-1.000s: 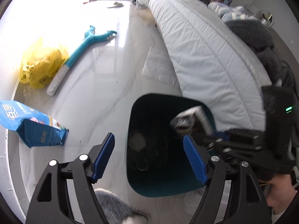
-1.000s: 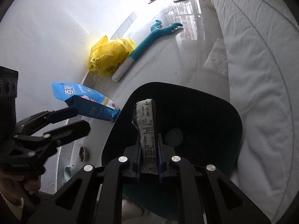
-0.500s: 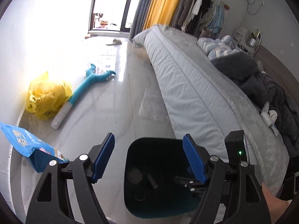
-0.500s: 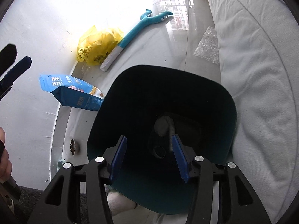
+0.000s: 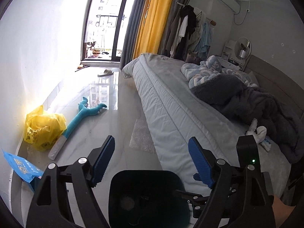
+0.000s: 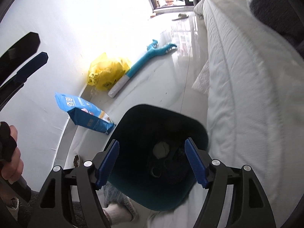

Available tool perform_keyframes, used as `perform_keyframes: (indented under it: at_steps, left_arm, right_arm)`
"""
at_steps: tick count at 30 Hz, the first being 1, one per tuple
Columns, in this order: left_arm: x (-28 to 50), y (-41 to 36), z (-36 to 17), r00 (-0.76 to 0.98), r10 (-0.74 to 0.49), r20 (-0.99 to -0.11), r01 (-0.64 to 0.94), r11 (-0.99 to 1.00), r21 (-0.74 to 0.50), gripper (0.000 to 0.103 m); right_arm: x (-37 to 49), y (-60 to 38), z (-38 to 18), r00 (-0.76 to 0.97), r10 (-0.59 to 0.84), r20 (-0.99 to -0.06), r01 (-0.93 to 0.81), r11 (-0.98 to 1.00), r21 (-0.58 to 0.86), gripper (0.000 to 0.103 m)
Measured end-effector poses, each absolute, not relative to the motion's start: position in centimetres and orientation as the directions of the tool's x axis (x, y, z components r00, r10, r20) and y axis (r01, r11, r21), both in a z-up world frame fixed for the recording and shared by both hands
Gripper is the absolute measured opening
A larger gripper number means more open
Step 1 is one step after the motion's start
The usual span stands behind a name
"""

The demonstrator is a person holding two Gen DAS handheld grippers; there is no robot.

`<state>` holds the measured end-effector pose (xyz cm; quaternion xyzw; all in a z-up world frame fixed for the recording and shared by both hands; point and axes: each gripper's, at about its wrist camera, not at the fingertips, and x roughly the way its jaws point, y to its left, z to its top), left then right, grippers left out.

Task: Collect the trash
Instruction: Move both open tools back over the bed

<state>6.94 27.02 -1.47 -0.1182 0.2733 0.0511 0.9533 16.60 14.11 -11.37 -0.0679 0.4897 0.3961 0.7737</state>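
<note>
A dark teal bin (image 5: 146,195) stands on the floor beside the bed, with a pale crumpled scrap (image 6: 161,149) and dark bits at its bottom. My right gripper (image 6: 152,159) hangs above the bin's mouth, its jaws opening with nothing between them. My left gripper (image 5: 152,152) is raised over the bin's near rim and points across the room, its jaws also opening and empty. On the floor lie a yellow plastic bag (image 5: 43,129), a blue packet (image 5: 22,169) and a sheet of bubble wrap (image 5: 141,136).
A bed (image 5: 171,102) with grey blankets and a cat runs along the right. A teal long-handled toy (image 5: 79,117) lies by the yellow bag, a slipper (image 5: 105,73) near the balcony door. A small food bowl (image 6: 77,159) and a person's slippered foot (image 6: 117,207) are beside the bin.
The right gripper opened and let go of the printed wrapper, which dropped into the bin. Both grippers rose, and the left one tilted up towards the room.
</note>
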Motion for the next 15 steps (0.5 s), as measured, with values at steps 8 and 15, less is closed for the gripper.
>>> perform_keyframes:
  at_steps: [8, 15]
  left_arm:
    - [8.2, 23.5, 0.1, 0.871, 0.009, -0.491, -0.122, 0.973, -0.198, 0.088]
    - [10.9, 20.5, 0.2, 0.865, -0.051, -0.500, -0.090, 0.963, -0.254, 0.089]
  right_arm:
    - [18.3, 9.0, -7.1, 0.361, 0.564, -0.742, -0.676, 0.707, 0.209, 0.080]
    - [20.4, 3.7, -5.1, 0.454, 0.559, -0.694, -0.626, 0.754, 0.197, 0.085]
